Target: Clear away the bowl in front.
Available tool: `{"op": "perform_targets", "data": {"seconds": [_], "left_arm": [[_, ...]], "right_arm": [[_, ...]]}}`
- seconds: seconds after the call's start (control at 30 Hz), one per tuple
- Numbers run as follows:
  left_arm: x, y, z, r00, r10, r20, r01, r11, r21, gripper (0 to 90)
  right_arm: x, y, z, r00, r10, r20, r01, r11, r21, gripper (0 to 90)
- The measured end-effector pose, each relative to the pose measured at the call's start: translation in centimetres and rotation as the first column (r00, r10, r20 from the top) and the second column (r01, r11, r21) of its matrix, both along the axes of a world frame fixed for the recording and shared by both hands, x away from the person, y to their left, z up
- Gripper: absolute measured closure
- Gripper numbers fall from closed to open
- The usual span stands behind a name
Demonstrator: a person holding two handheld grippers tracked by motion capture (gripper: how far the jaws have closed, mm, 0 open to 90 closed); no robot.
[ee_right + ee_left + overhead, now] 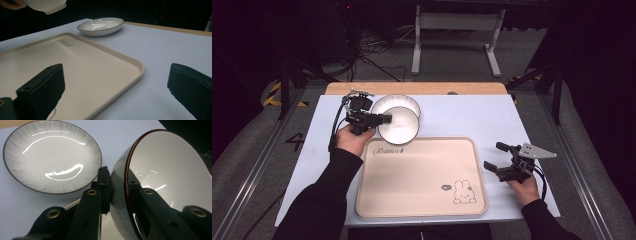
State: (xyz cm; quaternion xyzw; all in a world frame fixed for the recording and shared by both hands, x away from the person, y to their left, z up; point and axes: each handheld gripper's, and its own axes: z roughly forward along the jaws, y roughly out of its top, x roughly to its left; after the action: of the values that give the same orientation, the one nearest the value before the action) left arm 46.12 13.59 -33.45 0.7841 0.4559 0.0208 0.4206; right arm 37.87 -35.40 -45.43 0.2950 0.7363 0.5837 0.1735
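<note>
My left gripper [384, 118] is shut on the rim of a white bowl [399, 127] with a dark edge, held tilted above the far left corner of the beige tray [422, 175]. In the left gripper view one jaw lies outside the bowl [170, 170] and one inside, pinching its wall. A shallow grey-striped plate [398, 102] rests on the white mat just behind the bowl. My right gripper [493, 155] stands open beside the tray's right edge, with nothing between its fingers [42, 85]. From there the plate [100, 25] and the lifted bowl [47, 5] lie beyond the tray [75, 65].
The tray carries a rabbit drawing [464, 192] near its front right corner and script at its far left. A white mat [472, 115] covers the wooden table [412, 88]. A metal stand [457, 35] and cables sit on the floor behind.
</note>
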Motion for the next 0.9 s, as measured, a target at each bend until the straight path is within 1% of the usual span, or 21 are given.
{"op": "perform_targets", "data": {"seconds": [0.13,0.17,0.2,0.3,0.33,0.4,0.47,0.53,0.6,0.63,0.7,0.73,0.8,0.87,0.9], "left_arm": [[-0.5,-0.5,0.1,0.9995,-0.029,-0.008,0.029,0.9996,0.000,79.4],[-0.6,-0.6,0.2,0.9988,-0.048,-0.005,0.048,0.9988,0.008,79.4],[-0.7,-0.8,0.2,0.9986,-0.053,-0.002,0.053,0.9985,0.013,79.4],[-1.1,-1.2,0.3,0.9966,-0.083,-0.002,0.083,0.9962,0.028,79.4],[-1.1,-1.2,0.3,0.9966,-0.083,-0.002,0.083,0.9962,0.028,79.4],[-1.5,-1.8,0.3,0.9946,-0.104,-0.004,0.104,0.9938,0.040,79.4],[-1.6,-2.1,0.3,0.9922,-0.125,-0.005,0.125,0.9912,0.043,79.4],[-1.8,-2.2,0.3,0.9916,-0.129,-0.009,0.129,0.9907,0.041,79.4],[-1.9,-2.6,0.3,0.9884,-0.152,-0.005,0.152,0.9868,0.056,79.4],[-2.0,-2.7,0.2,0.9877,-0.156,-0.008,0.156,0.9863,0.054,79.4],[-2.2,-3.0,0.2,0.9848,-0.174,-0.005,0.173,0.9828,0.063,79.4],[-2.3,-3.1,0.2,0.9823,-0.187,-0.006,0.187,0.9799,0.069,79.4],[-2.5,-3.4,0.1,0.9801,-0.198,-0.007,0.198,0.9772,0.076,79.4],[-2.7,-3.8,-0.1,0.9749,-0.223,-0.005,0.222,0.9706,0.093,79.5],[-2.8,-4.1,-0.2,0.9740,-0.226,-0.003,0.226,0.9688,0.102,79.5]], "right_arm": [[0.0,0.0,0.0,1.0000,0.000,0.000,0.000,1.000,0.000,1.7],[0.0,0.0,0.0,1.0000,0.000,0.000,0.000,1.000,0.000,1.6],[0.0,0.0,0.0,1.0000,0.000,0.000,0.000,1.000,0.000,1.6],[0.0,0.0,0.0,1.0000,0.000,0.000,0.000,1.000,0.000,1.7],[0.0,0.0,0.0,1.0000,0.000,0.000,0.000,1.000,0.000,1.7],[0.0,0.0,0.0,1.0000,0.000,0.000,0.000,1.000,0.000,1.6],[0.0,0.0,0.0,1.0000,0.001,0.000,-0.001,1.000,0.000,1.6],[0.0,0.0,0.0,1.0000,0.001,0.000,-0.001,1.000,0.000,1.6],[0.0,0.0,0.0,1.0000,0.000,0.000,0.000,1.000,0.000,1.6],[0.0,0.0,0.0,1.0000,0.000,0.000,0.000,1.000,0.000,1.6],[0.0,0.0,0.0,1.0000,0.000,0.000,0.000,1.000,0.000,1.7],[0.0,0.0,0.0,1.0000,0.000,0.000,0.000,1.000,0.000,1.6],[0.0,0.0,0.0,1.0000,0.000,-0.001,0.000,1.000,0.001,1.6],[0.0,0.0,0.0,1.0000,0.000,-0.001,0.000,1.000,0.001,1.7],[0.0,0.0,0.0,1.0000,0.000,-0.001,0.000,1.000,0.001,1.6]]}}
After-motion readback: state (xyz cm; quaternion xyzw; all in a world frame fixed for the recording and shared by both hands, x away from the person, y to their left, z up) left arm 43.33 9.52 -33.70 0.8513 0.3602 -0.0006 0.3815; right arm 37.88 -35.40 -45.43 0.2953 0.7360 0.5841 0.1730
